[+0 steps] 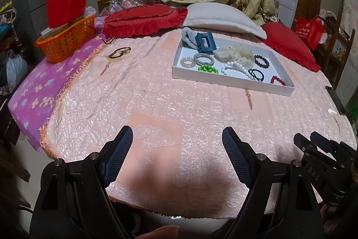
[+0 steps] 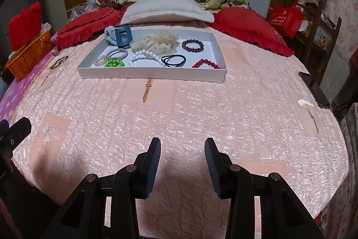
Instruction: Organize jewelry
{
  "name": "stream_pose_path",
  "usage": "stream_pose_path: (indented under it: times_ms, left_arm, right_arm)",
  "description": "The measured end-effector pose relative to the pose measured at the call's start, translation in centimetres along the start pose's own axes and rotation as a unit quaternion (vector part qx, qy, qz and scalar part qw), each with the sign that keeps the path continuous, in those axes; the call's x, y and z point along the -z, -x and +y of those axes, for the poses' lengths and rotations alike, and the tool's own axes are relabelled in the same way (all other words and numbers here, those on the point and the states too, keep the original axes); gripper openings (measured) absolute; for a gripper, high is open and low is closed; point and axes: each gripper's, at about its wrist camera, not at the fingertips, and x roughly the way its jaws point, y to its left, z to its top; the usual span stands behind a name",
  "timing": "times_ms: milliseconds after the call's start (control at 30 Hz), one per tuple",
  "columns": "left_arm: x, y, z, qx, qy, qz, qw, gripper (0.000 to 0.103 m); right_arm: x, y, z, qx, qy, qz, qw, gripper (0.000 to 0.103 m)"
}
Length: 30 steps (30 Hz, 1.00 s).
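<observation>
While both grippers hang over the bed's (image 2: pixel 179 118) near edge, the left gripper (image 1: pixel 176 149) gapes wide and the right gripper (image 2: pixel 182 160) stands half apart, both empty. Farther back toward the pillows sits the tray (image 2: pixel 152 76), long axis running across the bed, holding bracelets and hair ties. A hair tie (image 1: pixel 119 52) lies loose near the bed's left edge.

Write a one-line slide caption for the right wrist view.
Open, empty right gripper hovers over a pink quilt, facing a white tray of bracelets and hair ties.
</observation>
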Motion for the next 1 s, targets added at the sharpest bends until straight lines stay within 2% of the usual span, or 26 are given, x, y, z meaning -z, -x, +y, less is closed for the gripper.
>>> stream_pose_path:
  times_ms: [267,1000]
  left_arm:
    - [0.3,-0.6,-0.7,0.002,-0.016,0.015,0.9998,0.082]
    - [0.7,-1.9,-0.6,0.012,-0.01,0.048,0.9987,0.082]
  right_arm:
    - [0.0,-0.1,-0.1,0.004,0.002,0.004,1.0,0.039]
    - [0.3,-0.5,0.1,-0.005,0.004,0.014,1.0,0.039]
